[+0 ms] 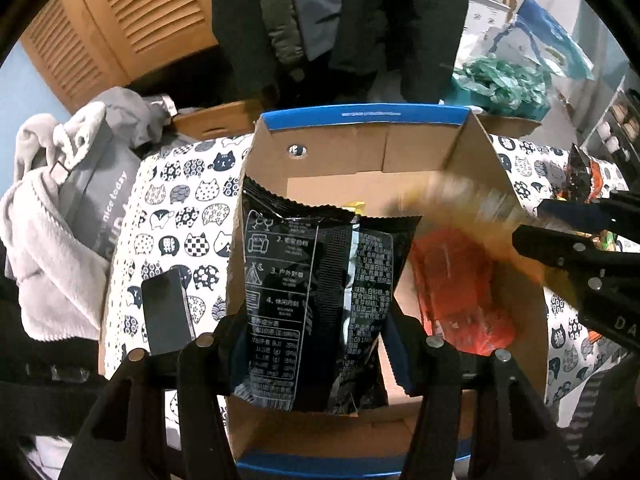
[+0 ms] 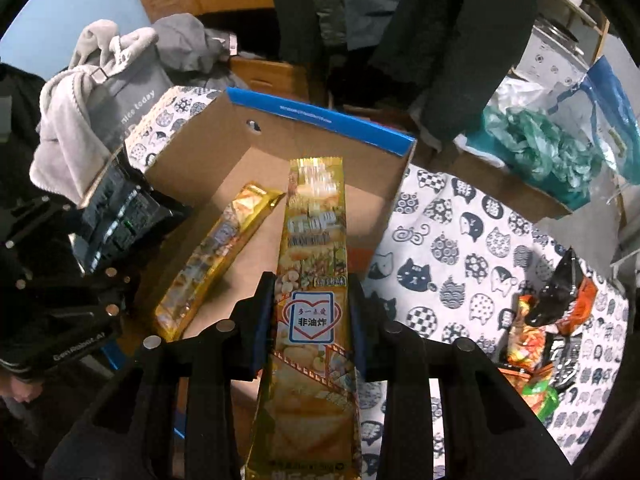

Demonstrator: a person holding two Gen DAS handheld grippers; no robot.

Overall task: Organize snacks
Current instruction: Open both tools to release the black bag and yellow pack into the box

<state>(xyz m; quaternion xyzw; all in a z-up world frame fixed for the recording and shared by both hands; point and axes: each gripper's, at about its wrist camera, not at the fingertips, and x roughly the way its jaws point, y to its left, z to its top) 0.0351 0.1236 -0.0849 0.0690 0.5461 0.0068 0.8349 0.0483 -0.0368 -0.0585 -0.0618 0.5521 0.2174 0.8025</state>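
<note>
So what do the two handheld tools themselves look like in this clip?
Both match: the left tool and right tool are matte black plastic with angular, cut-out finger frames, round silver studs on top, and dark blue pads lining the inner faces of the fingers. White lettering shows on the body of each where the other camera catches it. No cables or sleeves can be made out.

I see a table (image 2: 460, 248) under a cloth printed with cat faces. A cardboard box (image 2: 192, 152) with a blue rim sits directly on it, and a loose pile of snack packets (image 2: 548, 332) lies on the cloth well apart from the box, toward the right.
</note>
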